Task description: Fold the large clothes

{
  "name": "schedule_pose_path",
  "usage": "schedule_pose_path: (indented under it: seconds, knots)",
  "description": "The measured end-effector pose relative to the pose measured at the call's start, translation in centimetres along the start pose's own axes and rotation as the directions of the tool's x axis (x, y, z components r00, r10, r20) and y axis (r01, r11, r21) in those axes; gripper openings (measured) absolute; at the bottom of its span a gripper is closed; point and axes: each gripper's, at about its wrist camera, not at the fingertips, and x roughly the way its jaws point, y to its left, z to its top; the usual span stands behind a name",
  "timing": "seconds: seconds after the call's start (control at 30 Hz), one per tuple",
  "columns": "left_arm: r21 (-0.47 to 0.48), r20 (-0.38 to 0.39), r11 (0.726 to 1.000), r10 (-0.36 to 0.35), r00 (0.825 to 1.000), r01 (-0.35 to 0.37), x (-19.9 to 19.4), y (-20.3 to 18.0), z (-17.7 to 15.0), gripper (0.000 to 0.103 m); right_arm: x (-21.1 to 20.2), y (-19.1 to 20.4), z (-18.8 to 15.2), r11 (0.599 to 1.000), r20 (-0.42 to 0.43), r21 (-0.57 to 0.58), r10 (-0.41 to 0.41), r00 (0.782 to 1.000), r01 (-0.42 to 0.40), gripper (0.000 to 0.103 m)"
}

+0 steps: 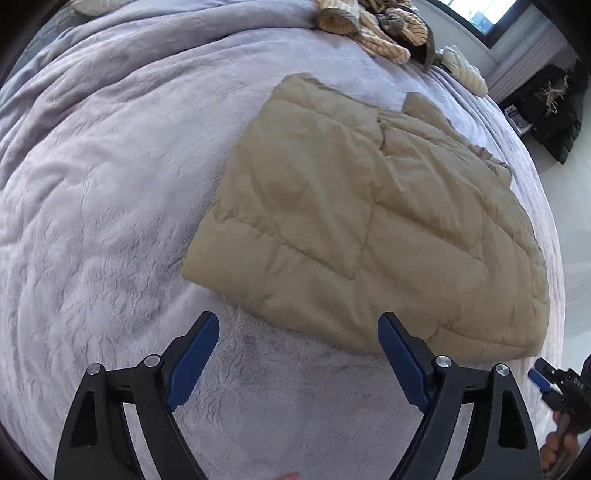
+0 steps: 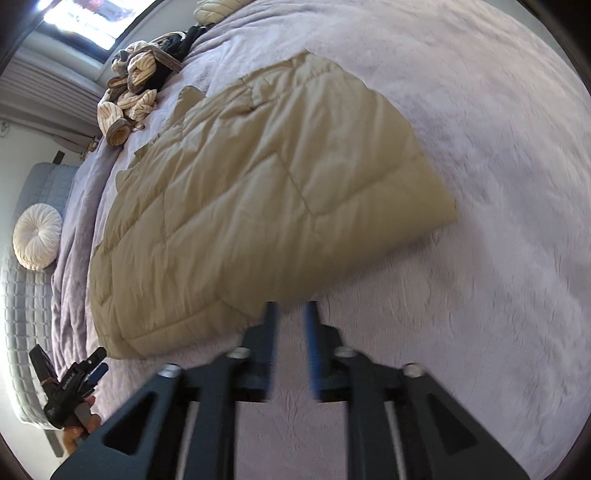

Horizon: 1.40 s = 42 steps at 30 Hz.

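Note:
A tan quilted puffer jacket [image 1: 369,221] [image 2: 258,192] lies folded into a rough rectangle on a lavender plush bedspread [image 1: 110,221] [image 2: 498,184]. My left gripper [image 1: 298,319] hovers just short of the jacket's near edge, its blue-padded fingers spread wide with only bedspread between them. My right gripper [image 2: 291,306] is blurred and also sits at the jacket's near edge; a narrow gap shows between its fingers and nothing is in it. Each gripper appears small in the other's view, held in a hand: the right one [image 1: 543,373], the left one [image 2: 92,363].
A heap of cream striped clothes [image 1: 369,26] [image 2: 133,92] lies at the far edge of the bed. A round white cushion [image 2: 37,236] rests on a grey quilted surface [image 2: 26,332] beside the bed. A window [image 2: 85,18] and dark items on the floor [image 1: 554,110] lie beyond.

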Motion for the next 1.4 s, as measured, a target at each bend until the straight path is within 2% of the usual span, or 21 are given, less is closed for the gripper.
schedule_pose_path:
  seconds: [0.03, 0.07, 0.1, 0.13, 0.2, 0.3, 0.33, 0.37, 0.5, 0.6, 0.67, 0.77, 0.93, 1.07, 1.27, 1.3, 1.37, 1.4]
  knots:
    - [-0.016, -0.004, 1.0, -0.007, 1.0, 0.007, 0.1, 0.3, 0.0, 0.089, 0.0, -0.2, -0.1, 1.0, -0.002, 0.008, 0.007, 1.0, -0.007, 0.055]
    - [-0.027, -0.007, 1.0, -0.015, 1.0, 0.015, 0.3, 0.6, 0.1, 0.1, 0.1, -0.4, -0.2, 0.999, -0.003, 0.024, 0.028, 1.0, -0.028, 0.059]
    - [-0.043, -0.017, 0.999, -0.03, 0.999, 0.029, 0.5, 1.0, 0.2, 0.103, 0.3, -0.5, -0.4, 0.998, -0.006, 0.038, 0.046, 0.999, -0.046, 0.06]
    - [-0.06, -0.019, 0.997, -0.055, 0.998, 0.054, 0.6, 1.3, 0.3, 0.103, 0.4, -0.6, -0.5, 0.997, -0.01, 0.051, 0.059, 0.998, -0.058, 0.062]
    - [-0.093, -0.037, 0.991, -0.103, 0.994, 0.099, 0.8, 1.8, 0.4, 0.103, 0.8, -1.1, -0.6, 0.991, -0.009, 0.094, 0.101, 0.995, -0.099, 0.083]
    - [-0.138, -0.048, 0.981, -0.145, 0.988, 0.137, 1.3, 2.5, 0.4, 0.103, 1.2, -1.9, -0.7, 0.97, 0.02, 0.153, 0.189, 0.982, -0.19, 0.09]
    - [-0.161, -0.052, 0.976, -0.16, 0.986, 0.15, 1.6, 2.9, 0.3, 0.103, 1.5, -2.2, -0.7, 0.96, 0.024, 0.176, 0.216, 0.976, -0.216, 0.094]
    - [-0.179, -0.058, 0.971, -0.172, 0.983, 0.159, 1.9, 3.2, 0.3, 0.103, 1.8, -2.5, -0.7, 0.949, 0.029, 0.201, 0.24, 0.97, -0.241, 0.103]
    - [-0.28, -0.07, 0.935, -0.246, 0.967, 0.217, 3.1, 4.6, 0.2, 0.103, 3.0, -3.6, -0.3, 0.902, 0.047, 0.29, 0.32, 0.946, -0.32, 0.103]
    - [-0.273, -0.073, 0.935, -0.255, 0.964, 0.226, 3.8, 5.0, 0.4, 0.103, 3.7, -4.3, 0.2, 0.872, 0.064, 0.338, 0.354, 0.933, -0.354, 0.103]
    - [-0.282, -0.084, 0.925, -0.288, 0.954, 0.255, 4.8, 5.1, 0.7, 0.103, 4.3, -4.5, 0.5, 0.854, 0.076, 0.357, 0.377, 0.923, -0.378, 0.103]
    - [-0.304, -0.091, 0.896, -0.366, 0.926, 0.324, 6.4, 5.1, 1.5, 0.103, 5.3, -4.7, 1.3, 0.831, 0.091, 0.376, 0.406, 0.909, -0.409, 0.103]
    - [-0.308, -0.046, 0.873, -0.412, 0.91, 0.379, 7.4, 4.6, 3.7, 0.103, 7.6, -4.8, 2.4, 0.796, 0.099, 0.392, 0.461, 0.882, -0.46, 0.103]
    - [-0.329, -0.039, 0.862, -0.421, 0.906, 0.386, 9.1, 3.6, 5.0, 0.103, 8.9, -4.4, 3.6, 0.781, 0.112, 0.392, 0.483, 0.868, -0.486, 0.103]
    - [-0.367, -0.004, 0.857, -0.39, 0.921, 0.362, 10.6, 2.8, 5.9, 0.102, 10.7, -3.6, 5.4, 0.777, 0.123, 0.397, 0.483, 0.867, -0.489, 0.103]
    - [-0.369, 0.004, 0.856, -0.388, 0.922, 0.362, 10.5, 2.7, 6.0, 0.097, 10.9, -3.6, 5.6, 0.776, 0.124, 0.4, 0.482, 0.867, -0.488, 0.103]
    - [-0.343, 0.039, 0.862, -0.384, 0.922, 0.374, 9.9, 2.6, 5.9, 0.054, 11.0, -3.8, 5.6, 0.765, 0.129, 0.413, 0.488, 0.863, -0.494, 0.103]
    - [-0.328, 0.048, 0.853, -0.415, 0.909, 0.407, 9.6, 2.4, 6.0, 0.045, 10.9, -3.9, 5.5, 0.757, 0.133, 0.42, 0.495, 0.859, -0.501, 0.103]
